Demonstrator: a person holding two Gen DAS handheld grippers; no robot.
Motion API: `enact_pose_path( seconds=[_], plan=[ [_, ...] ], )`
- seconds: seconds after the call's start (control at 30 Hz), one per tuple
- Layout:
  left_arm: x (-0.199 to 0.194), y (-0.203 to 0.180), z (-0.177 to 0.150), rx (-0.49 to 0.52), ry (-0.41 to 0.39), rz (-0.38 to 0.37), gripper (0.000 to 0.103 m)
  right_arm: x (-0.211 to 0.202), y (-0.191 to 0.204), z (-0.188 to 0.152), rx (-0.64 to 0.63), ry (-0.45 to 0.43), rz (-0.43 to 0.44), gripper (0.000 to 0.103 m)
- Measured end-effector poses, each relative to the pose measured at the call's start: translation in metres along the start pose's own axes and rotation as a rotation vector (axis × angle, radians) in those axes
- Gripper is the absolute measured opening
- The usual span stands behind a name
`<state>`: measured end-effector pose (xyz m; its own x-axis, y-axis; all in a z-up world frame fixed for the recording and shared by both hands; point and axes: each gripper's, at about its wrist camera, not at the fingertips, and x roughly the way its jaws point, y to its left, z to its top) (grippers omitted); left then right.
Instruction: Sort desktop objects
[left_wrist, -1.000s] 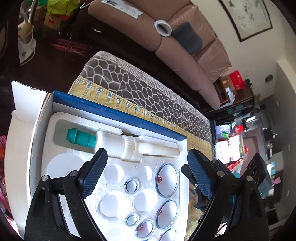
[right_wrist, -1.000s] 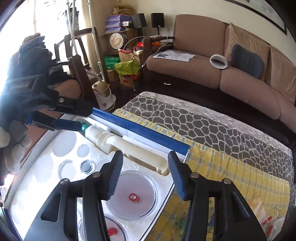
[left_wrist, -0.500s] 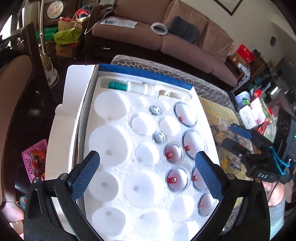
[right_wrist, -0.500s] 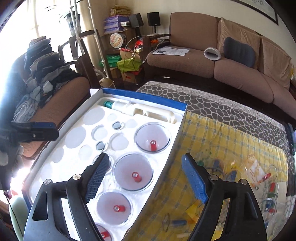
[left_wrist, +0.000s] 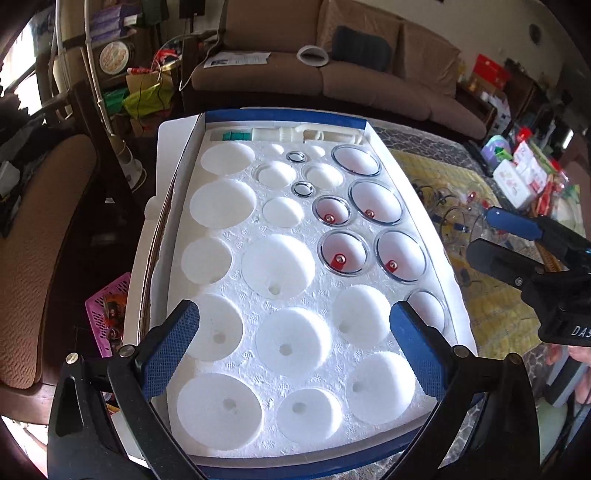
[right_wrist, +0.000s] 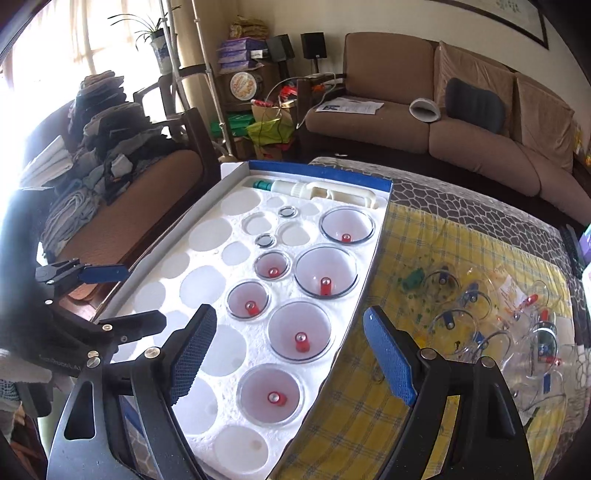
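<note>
A white foam tray (left_wrist: 236, 266) in a blue-edged box holds several clear cups with red valves (left_wrist: 341, 254) along its right side and a white pump with a green tip (left_wrist: 284, 133) at the far end. It also shows in the right wrist view (right_wrist: 207, 280). Loose clear cups (right_wrist: 476, 306) lie on the yellow checked cloth (right_wrist: 406, 251) right of the box. My left gripper (left_wrist: 293, 350) is open and empty over the tray's near end. My right gripper (right_wrist: 286, 354) is open and empty above the tray's right edge.
The table carries a grey patterned cover (right_wrist: 461, 199) under the cloth. A brown sofa (right_wrist: 461, 122) stands behind. A chair with piled clothes (right_wrist: 107, 155) is at the left. A pink basket (left_wrist: 107, 310) sits on the floor left of the box.
Both grippers have pulled back and up from the pump end of the tray, so the whole tray is now in view. The right gripper's jaws have opened wider.
</note>
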<state>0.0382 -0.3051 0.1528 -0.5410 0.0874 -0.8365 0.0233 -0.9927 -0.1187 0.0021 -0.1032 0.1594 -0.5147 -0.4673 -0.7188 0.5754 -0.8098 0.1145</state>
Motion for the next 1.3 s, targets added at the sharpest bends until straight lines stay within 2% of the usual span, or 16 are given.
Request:
enact_pose_path(
  seconds=[0.37, 0.43, 0.5, 0.6, 0.9, 1.07, 1.17, 1.3],
  plan=[
    [-0.024, -0.034, -0.023, 0.040, -0.043, 0.010, 0.103, -0.038, 0.001, -0.035, 0.018, -0.032, -0.041, 0.086],
    [-0.027, -0.046, -0.026, 0.051, -0.063, -0.003, 0.103, -0.048, -0.007, -0.045, 0.029, -0.043, -0.060, 0.092],
    [-0.028, -0.062, -0.028, 0.065, -0.074, -0.014, 0.103, -0.056, -0.021, -0.055, 0.054, -0.048, -0.079, 0.102],
    [-0.028, -0.089, -0.031, 0.086, -0.097, -0.021, 0.103, -0.070, -0.045, -0.074, 0.097, -0.048, -0.114, 0.103],
    [-0.016, -0.175, -0.046, 0.093, -0.148, -0.140, 0.103, -0.105, -0.133, -0.139, 0.223, -0.028, -0.263, 0.103],
    [0.001, -0.228, -0.060, 0.109, -0.152, -0.146, 0.103, -0.107, -0.181, -0.174, 0.263, -0.002, -0.349, 0.103],
    [0.019, -0.257, -0.073, 0.135, -0.149, -0.130, 0.103, -0.102, -0.204, -0.192, 0.287, 0.016, -0.373, 0.103],
    [0.050, -0.282, -0.089, 0.144, -0.105, -0.115, 0.103, -0.089, -0.221, -0.205, 0.281, 0.043, -0.389, 0.103]
  ],
)
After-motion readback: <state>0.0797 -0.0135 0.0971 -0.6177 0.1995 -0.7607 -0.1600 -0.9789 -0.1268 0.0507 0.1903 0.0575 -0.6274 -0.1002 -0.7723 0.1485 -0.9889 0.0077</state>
